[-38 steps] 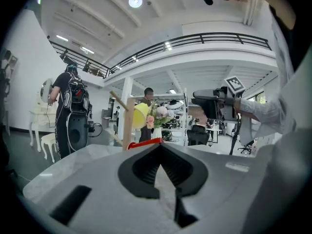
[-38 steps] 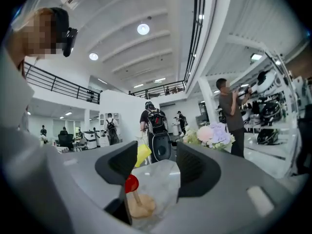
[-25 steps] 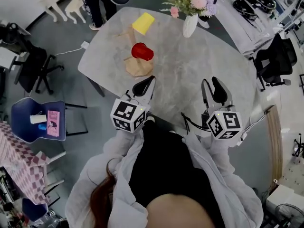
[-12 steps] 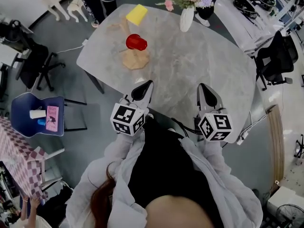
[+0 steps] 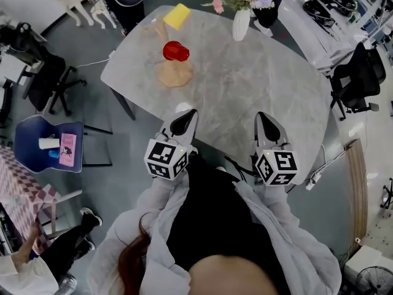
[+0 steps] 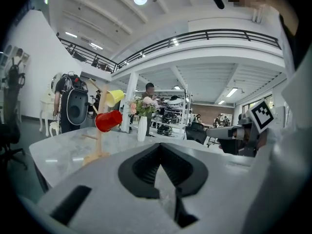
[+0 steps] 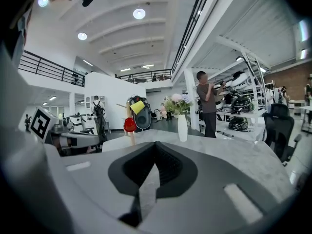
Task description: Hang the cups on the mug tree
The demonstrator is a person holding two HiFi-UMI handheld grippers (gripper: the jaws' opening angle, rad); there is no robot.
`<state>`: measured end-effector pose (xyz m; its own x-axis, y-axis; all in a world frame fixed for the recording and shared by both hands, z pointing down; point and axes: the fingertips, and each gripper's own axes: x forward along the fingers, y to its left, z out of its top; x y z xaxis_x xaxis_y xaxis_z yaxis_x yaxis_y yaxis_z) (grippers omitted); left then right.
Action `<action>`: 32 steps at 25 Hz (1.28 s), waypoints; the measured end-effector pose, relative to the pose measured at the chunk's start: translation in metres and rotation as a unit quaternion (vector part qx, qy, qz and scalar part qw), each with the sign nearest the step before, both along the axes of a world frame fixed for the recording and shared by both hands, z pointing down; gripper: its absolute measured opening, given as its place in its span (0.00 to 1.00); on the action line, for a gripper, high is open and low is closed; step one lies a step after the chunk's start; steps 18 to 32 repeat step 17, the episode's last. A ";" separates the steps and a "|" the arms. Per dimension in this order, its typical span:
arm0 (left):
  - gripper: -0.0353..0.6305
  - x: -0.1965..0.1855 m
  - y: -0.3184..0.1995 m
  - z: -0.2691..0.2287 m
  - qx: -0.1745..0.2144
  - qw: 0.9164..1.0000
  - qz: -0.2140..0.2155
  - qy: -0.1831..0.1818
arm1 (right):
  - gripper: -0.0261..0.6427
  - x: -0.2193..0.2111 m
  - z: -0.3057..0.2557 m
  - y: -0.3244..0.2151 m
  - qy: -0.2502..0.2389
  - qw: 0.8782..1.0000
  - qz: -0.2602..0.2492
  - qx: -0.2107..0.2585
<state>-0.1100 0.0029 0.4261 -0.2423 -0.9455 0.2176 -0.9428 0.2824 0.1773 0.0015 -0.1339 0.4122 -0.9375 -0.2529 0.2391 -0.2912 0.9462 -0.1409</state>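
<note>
Head view: red cup [image 5: 175,51] and yellow cup [image 5: 177,16] on wooden mug tree [image 5: 174,74].

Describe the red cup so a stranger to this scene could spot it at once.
On the grey marble table, look to the far left corner, where a wooden mug tree stands. The red cup hangs sideways low on it, above the base. Its only neighbour there, the yellow cup, hangs higher up.
</note>
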 end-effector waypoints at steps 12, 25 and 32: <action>0.05 0.011 0.006 0.003 0.002 1.000 -0.011 0.001 | 0.05 0.008 0.002 0.003 -0.003 1.000 -0.006 -0.003; 0.05 0.013 0.004 0.002 0.002 1.000 -0.010 0.002 | 0.05 0.011 0.001 0.003 -0.004 1.000 -0.005 -0.006; 0.05 0.013 0.004 0.002 0.002 1.000 -0.010 0.002 | 0.05 0.011 0.001 0.003 -0.004 1.000 -0.005 -0.006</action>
